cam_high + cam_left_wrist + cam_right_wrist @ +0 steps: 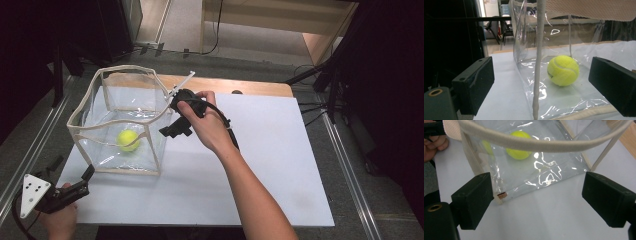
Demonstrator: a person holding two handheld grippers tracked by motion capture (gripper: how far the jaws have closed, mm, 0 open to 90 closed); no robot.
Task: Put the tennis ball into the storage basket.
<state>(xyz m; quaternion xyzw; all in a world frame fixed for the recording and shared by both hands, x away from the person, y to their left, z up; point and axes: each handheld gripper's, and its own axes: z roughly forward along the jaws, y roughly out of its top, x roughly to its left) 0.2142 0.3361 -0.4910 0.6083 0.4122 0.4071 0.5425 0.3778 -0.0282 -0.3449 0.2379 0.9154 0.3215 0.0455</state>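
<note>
Tennis ball inside clear bag

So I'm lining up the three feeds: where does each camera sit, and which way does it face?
High view: above the person's side, facing forward and down on the table, clear bag and ball; both forearms, left gripper and right gripper show.
Left gripper view: low, level with the table, facing the bag's corner seam; own open jaws frame it.
Right gripper view: beside the bag, tilted down at its rim; own open jaws show, fingers top left.
Shared: all show ball and bag.
</note>
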